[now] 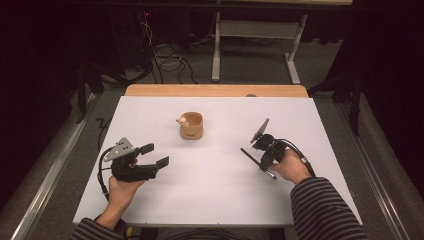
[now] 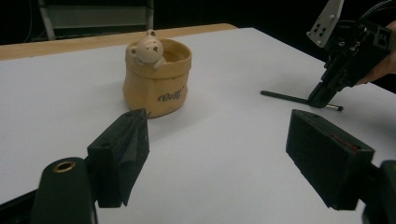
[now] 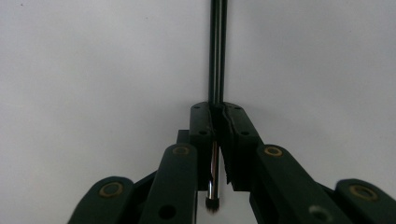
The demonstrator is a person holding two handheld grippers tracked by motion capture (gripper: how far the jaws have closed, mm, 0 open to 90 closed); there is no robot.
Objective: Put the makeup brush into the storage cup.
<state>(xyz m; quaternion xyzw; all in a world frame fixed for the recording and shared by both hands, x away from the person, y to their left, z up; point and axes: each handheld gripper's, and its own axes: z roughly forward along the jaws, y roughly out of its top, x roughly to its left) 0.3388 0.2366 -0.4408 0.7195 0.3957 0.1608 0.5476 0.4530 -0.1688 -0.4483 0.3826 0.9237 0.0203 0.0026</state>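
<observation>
Clamped between the right gripper [image 3: 217, 135]'s jaws, the black pen [image 3: 217, 51] lies flat on the white counter [image 1: 210, 185]; lift it level. Left gripper [image 1: 154, 155], jaws apart, waits short of the bear pot [image 1: 191, 125] beyond.

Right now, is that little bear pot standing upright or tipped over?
Upright. The pot sits flat on the white table with its open mouth facing up, the bear figure peeking over its rim. Whether anything lies inside, cannot tell.
</observation>
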